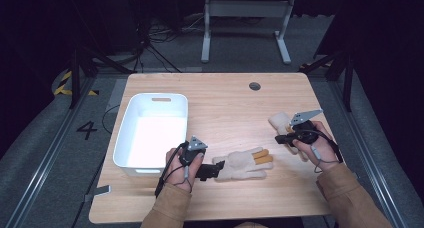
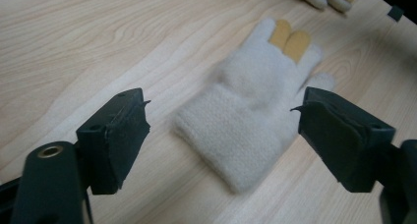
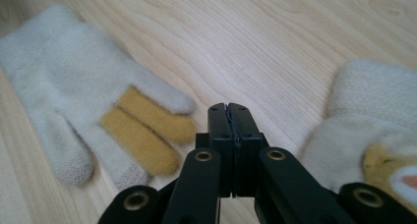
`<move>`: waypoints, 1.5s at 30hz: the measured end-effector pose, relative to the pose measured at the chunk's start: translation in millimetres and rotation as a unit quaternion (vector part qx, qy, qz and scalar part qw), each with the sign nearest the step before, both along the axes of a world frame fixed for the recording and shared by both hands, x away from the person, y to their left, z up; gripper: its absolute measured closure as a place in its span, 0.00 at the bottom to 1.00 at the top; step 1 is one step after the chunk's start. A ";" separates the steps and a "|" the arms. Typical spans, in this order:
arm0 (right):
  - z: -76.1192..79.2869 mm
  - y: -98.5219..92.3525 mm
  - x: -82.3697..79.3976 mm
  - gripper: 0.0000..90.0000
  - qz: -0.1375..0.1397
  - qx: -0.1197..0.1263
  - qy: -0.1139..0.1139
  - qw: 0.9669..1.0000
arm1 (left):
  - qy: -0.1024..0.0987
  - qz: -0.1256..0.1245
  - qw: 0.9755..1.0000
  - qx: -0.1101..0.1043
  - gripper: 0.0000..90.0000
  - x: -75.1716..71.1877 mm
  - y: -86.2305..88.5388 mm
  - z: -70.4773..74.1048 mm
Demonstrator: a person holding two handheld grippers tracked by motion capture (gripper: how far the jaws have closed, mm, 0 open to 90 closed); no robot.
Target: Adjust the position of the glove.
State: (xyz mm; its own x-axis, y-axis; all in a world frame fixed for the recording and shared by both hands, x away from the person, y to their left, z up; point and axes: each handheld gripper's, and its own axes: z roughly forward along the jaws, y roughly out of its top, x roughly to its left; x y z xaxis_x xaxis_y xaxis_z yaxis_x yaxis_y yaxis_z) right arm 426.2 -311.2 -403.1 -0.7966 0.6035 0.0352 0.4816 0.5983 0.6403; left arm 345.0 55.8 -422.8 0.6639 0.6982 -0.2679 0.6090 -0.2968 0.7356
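Left gripper view: my left gripper (image 2: 223, 121), jaws wide, straddles the cuff of the cream glove (image 2: 255, 111) flat on the table (image 2: 74, 47); I should lower squarely, then close; my right gripper (image 3: 230, 111) is shut, empty.

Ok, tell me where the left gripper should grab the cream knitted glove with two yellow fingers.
Take the cream knitted glove by its ribbed cuff, coming from the cuff end. It lies flat with the cuff towards the open left gripper, whose jaws already straddle it.

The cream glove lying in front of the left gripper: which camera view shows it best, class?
The left gripper view: the cream glove lies whole, cuff nearest, between open jaws. The high view shows it small; the right gripper view shows its fingers, two of them yellow.
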 end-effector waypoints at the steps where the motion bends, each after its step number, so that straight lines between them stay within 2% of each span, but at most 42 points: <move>1: 0.0 1.0 -0.6 1.00 0.003 -0.002 0.002 1.000 | -0.004 0.001 1.000 0.002 0.20 -0.3 -1.0 -0.2; 3: 0.0 3.3 -1.9 1.00 0.006 -0.001 0.003 1.000 | -0.010 0.007 1.000 0.019 0.22 -0.9 -3.5 0.9; 4: 0.0 3.7 -2.0 1.00 0.008 -0.002 0.003 1.000 | -0.014 0.011 1.000 0.018 0.22 -1.5 -4.7 1.6; 5: -0.3 4.3 -2.1 1.00 0.009 0.000 0.003 1.000 | -0.019 0.008 1.000 0.020 0.21 -1.5 -5.2 2.2; 11: -2.1 7.5 -0.8 1.00 0.012 0.004 0.012 1.000 | -0.019 -0.022 0.999 0.042 0.22 -4.5 -6.6 9.4; 13: -2.8 10.3 -0.3 1.00 0.014 0.003 0.016 1.000 | -0.020 -0.032 0.998 0.059 0.22 -5.7 -8.1 12.9; 15: -3.1 14.0 0.2 1.00 0.018 0.002 0.019 1.000 | -0.020 -0.030 0.997 0.064 0.23 -6.9 -9.9 14.4; 18: -3.6 19.4 1.8 1.00 0.024 -0.001 0.022 0.999 | -0.008 -0.050 0.996 0.078 0.22 -6.9 -10.5 16.4; 20: -4.2 22.3 2.7 1.00 0.025 -0.005 0.024 0.999 | -0.008 -0.062 0.994 0.095 0.23 -7.3 -10.5 17.5; 22: -5.1 25.1 3.4 1.00 0.028 -0.008 0.025 0.999 | 0.001 -0.076 0.992 0.103 0.30 -7.7 -9.8 19.0; 23: -5.1 25.1 3.4 1.00 0.028 -0.008 0.025 0.999 | 0.001 -0.076 0.992 0.103 0.31 -7.7 -9.8 19.0; 24: -7.1 29.0 4.4 1.00 0.034 -0.012 0.023 0.999 | 0.005 -0.097 0.990 0.107 0.30 -7.6 -8.2 20.0; 27: -9.5 32.8 5.4 1.00 0.038 -0.015 0.022 0.999 | 0.007 -0.106 0.989 0.103 0.32 -7.1 -4.3 21.9; 29: -11.9 35.5 6.6 1.00 0.044 -0.017 0.026 0.999 | 0.011 -0.112 0.988 0.109 0.36 -6.9 -2.1 23.5; 31: -14.7 38.6 7.6 1.00 0.048 -0.018 0.028 0.998 | 0.021 -0.124 0.987 0.104 0.36 -6.2 -0.2 24.1; 34: -18.6 42.3 9.2 1.00 0.060 -0.001 0.032 0.998 | 0.037 -0.135 0.986 0.090 0.36 -4.1 1.3 23.6; 41: -23.9 47.8 10.7 1.00 0.056 -0.002 0.031 0.998 | 0.042 -0.132 0.986 0.092 0.34 -0.7 2.5 21.1; 43: -27.3 50.6 10.7 1.00 0.044 0.011 0.026 0.999 | 0.051 -0.136 0.985 0.089 0.31 1.5 2.5 19.7; 45: -28.7 50.9 11.3 1.00 0.043 0.012 0.025 0.999 | 0.052 -0.137 0.985 0.090 0.31 1.9 2.3 19.0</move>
State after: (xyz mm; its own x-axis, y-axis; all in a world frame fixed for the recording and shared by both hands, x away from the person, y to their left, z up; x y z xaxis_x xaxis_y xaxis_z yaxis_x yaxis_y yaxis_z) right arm 437.5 -260.3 -431.8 -0.8423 0.5316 0.0896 0.4608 0.6238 0.6313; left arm 346.9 58.1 -403.7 0.8092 0.5392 -0.2336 0.5579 -0.5801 0.5935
